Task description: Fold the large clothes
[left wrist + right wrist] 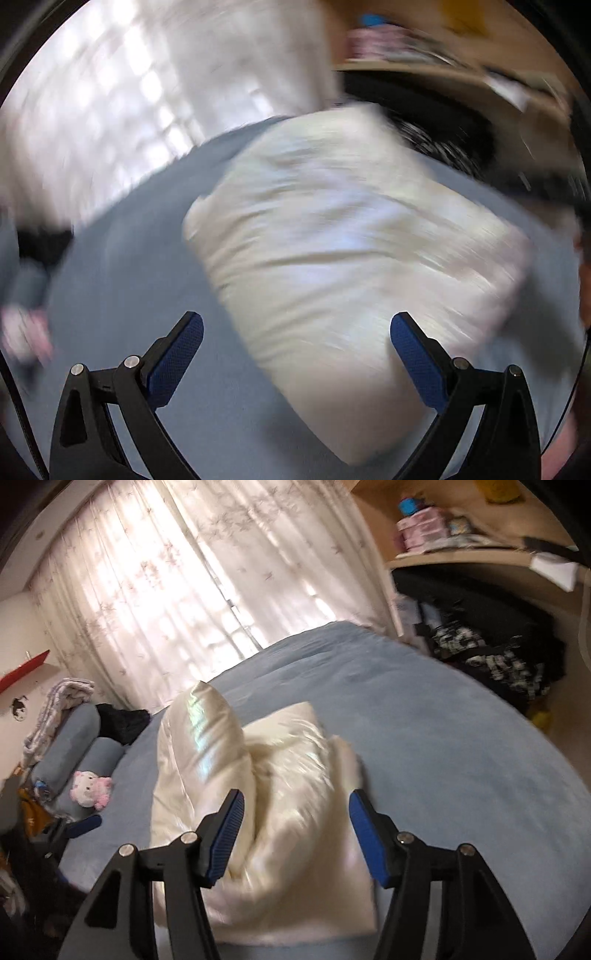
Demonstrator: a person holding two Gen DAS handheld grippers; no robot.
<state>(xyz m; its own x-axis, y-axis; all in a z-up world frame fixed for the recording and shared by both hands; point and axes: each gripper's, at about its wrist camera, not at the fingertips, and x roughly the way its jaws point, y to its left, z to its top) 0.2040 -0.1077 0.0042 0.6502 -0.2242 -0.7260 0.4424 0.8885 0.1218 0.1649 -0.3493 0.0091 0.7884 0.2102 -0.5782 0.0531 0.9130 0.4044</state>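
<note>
A cream, shiny, puffy garment point(351, 251) lies folded into a thick bundle on the blue bed point(122, 295). The left wrist view is blurred. My left gripper point(297, 319) hovers above the bundle's near end with its jaws wide apart and nothing between the pads. In the right wrist view the same garment point(280, 775) lies in rumpled folds, one fold standing up at the left. My right gripper point(295, 794) is just above its near part, open, with the pads clear of the fabric on both sides.
Blue bolster pillows point(74, 738), a pink and white plush toy point(90, 782) and dark clothing point(123, 720) lie at the bed's left end. Sheer curtains point(166, 583) hang behind. A wooden shelf point(461, 554) with boxes and a dark clothes pile point(491, 646) stand at the right.
</note>
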